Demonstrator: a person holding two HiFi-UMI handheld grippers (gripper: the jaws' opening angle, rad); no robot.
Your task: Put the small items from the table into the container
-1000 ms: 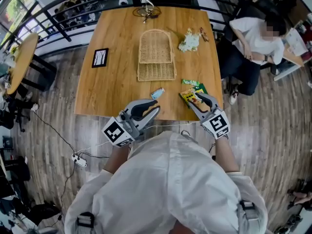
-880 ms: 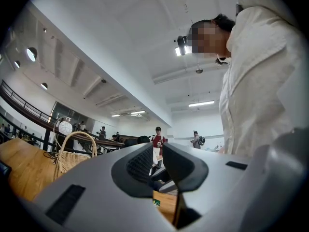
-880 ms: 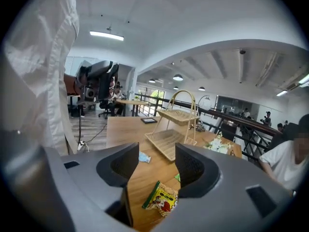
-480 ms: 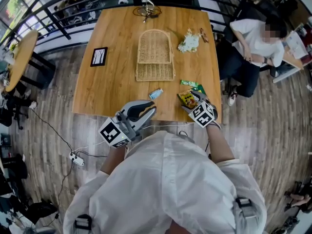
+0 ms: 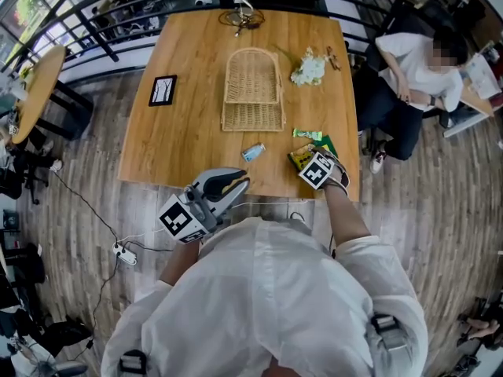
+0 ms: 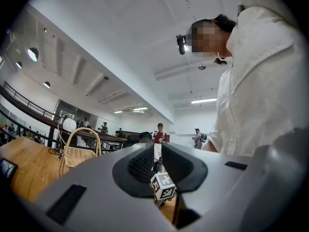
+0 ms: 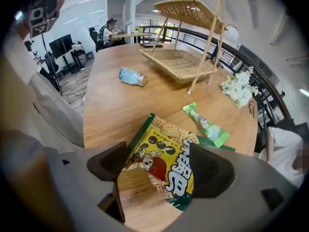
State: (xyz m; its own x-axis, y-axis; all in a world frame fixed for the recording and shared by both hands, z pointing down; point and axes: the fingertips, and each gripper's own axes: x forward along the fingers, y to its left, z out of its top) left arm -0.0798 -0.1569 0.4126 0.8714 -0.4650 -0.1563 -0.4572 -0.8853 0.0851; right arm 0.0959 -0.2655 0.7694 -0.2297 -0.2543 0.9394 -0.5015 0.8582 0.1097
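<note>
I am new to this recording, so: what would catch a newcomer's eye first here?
The bright yellow snack packet at the near right edge of the wooden table, with the right tool pointing down over it, jaws opening around it. Next, the empty wicker basket in the table's middle.

A wicker basket (image 5: pixel 252 89), a shallow tray under a tall hoop handle, stands upright. Near its front edge a small pale-blue capped bottle (image 7: pixel 131 76) lies on its side. To the basket's front right a green candy wrapper (image 7: pixel 205 124) lies flat. Just beyond that, farther from the basket, a yellow-and-green snack packet (image 7: pixel 164 161) lies print up.
</note>
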